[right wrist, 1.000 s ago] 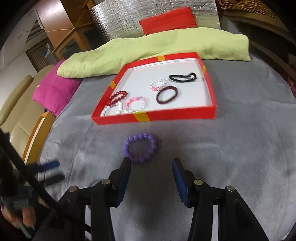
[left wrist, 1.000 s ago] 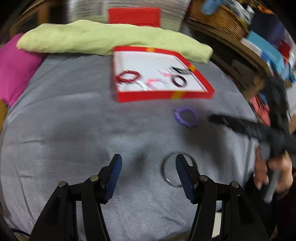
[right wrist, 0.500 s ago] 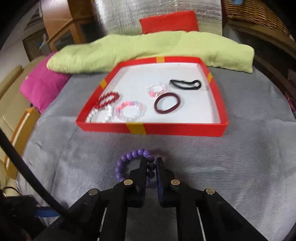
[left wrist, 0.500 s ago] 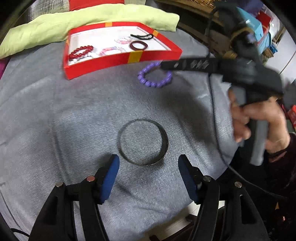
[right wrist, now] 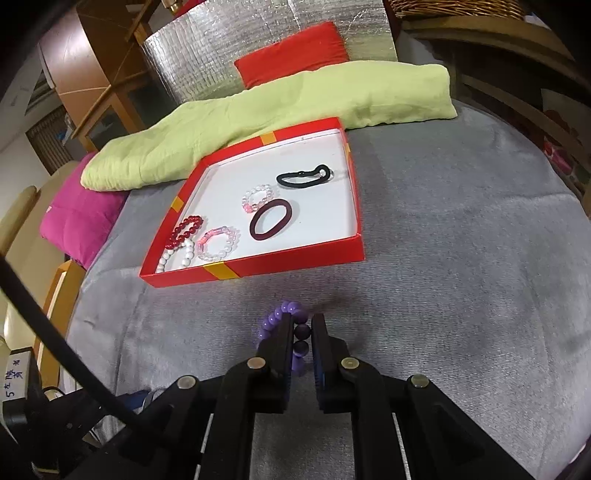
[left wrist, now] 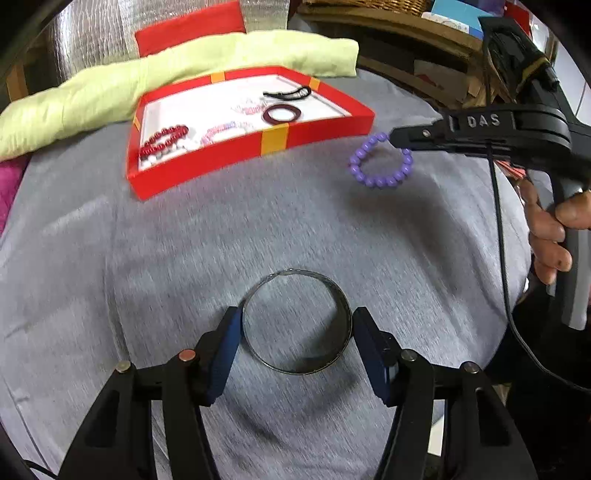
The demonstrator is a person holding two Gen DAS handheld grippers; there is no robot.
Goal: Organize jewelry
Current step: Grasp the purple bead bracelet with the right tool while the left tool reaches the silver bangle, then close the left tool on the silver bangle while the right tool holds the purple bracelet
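A thin metal bangle [left wrist: 295, 370] lies flat on the grey cloth [left wrist: 184, 258]. My left gripper [left wrist: 297, 325] straddles it, one blue pad at each side of the ring; its jaws are closing and the right pad still shows a sliver of gap. My right gripper [right wrist: 302, 325] is shut on a purple bead bracelet [right wrist: 282, 310]. In the left wrist view the purple bracelet [left wrist: 380, 164] hangs from the right gripper [left wrist: 397, 138] just above the cloth, near the red tray's right corner. The red tray [right wrist: 280, 264] holds several bracelets and hair ties.
A light green cushion [right wrist: 295, 99] lies behind the tray, with a red cushion [right wrist: 295, 51] beyond it and a pink pillow [right wrist: 81, 218] at the left. A person's hand [left wrist: 546, 236] grips the right tool's handle. Wooden shelves [left wrist: 406, 33] stand at the back right.
My right gripper shut on the purple bracelet and raised it off the cloth. My left gripper moved forward and down until its pads flank the bangle.
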